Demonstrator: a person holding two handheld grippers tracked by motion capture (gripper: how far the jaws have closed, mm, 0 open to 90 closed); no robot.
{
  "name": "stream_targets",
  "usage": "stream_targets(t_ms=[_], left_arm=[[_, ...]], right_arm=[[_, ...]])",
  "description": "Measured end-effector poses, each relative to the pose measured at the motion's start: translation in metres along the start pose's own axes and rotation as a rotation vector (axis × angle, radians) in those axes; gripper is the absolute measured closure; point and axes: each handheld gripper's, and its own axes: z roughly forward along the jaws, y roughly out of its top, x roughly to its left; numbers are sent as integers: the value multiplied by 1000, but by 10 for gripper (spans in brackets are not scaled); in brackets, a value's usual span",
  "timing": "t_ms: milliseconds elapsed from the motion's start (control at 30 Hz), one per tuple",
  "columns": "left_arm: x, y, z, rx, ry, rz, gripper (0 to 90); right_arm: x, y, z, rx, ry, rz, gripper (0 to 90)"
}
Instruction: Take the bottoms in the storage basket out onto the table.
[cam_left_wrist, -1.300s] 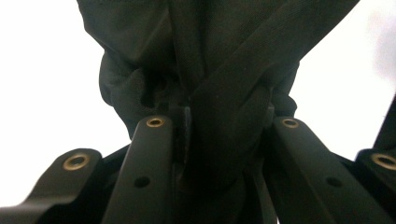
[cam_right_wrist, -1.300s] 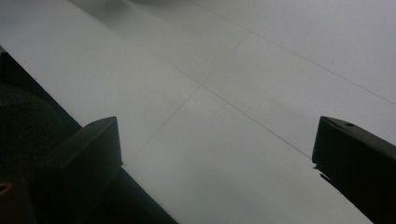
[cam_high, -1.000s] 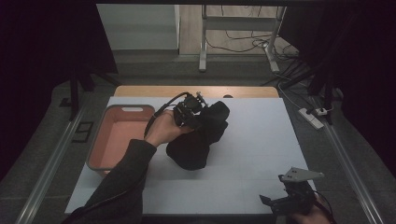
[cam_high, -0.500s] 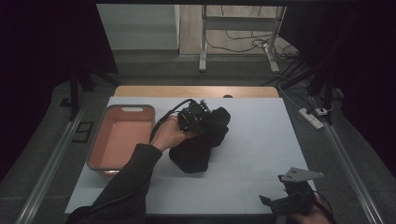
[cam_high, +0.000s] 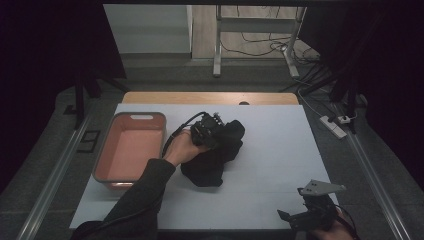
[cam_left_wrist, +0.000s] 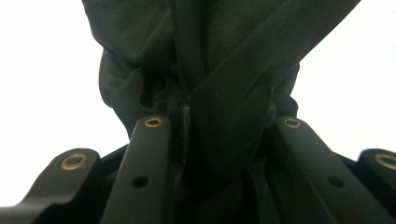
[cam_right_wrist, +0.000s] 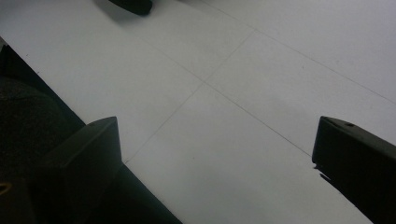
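One black cloth (cam_high: 214, 159), bunched near the middle of the white table (cam_high: 280, 150), a fold of it clamped in the left gripper (cam_high: 207, 131); seen up close in the left gripper view as a twisted fold (cam_left_wrist: 224, 116) pinched between closed jaws. One pink tray (cam_high: 127, 147) just left of it, apart. Right gripper (cam_high: 307, 217) at the near right edge, jaws spread wide over bare tabletop (cam_right_wrist: 243, 116). Two grippers counted. Dark surroundings; one metal stand (cam_high: 218, 40) and loose cables (cam_high: 260, 47) on the floor beyond.
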Motion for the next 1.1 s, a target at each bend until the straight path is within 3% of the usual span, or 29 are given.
stream_targets(t_ms=[200, 467, 800, 867, 1100], left_arm=[[3, -5, 9, 1, -17, -20, 694], [3, -8, 24, 19, -28, -12, 683], [6, -13, 34, -6, -41, -26, 649], [6, -15, 35, -16, -29, -5, 641], [5, -19, 45, -10, 26, 8, 561]], right_arm=[[0, 0, 0, 0, -2, -2, 15], [0, 0, 0, 0, -3, -3, 15], [1, 0, 0, 1, -4, -8, 15], [1, 0, 0, 3, -4, -9, 15], [1, 0, 0, 6, -6, -11, 15]])
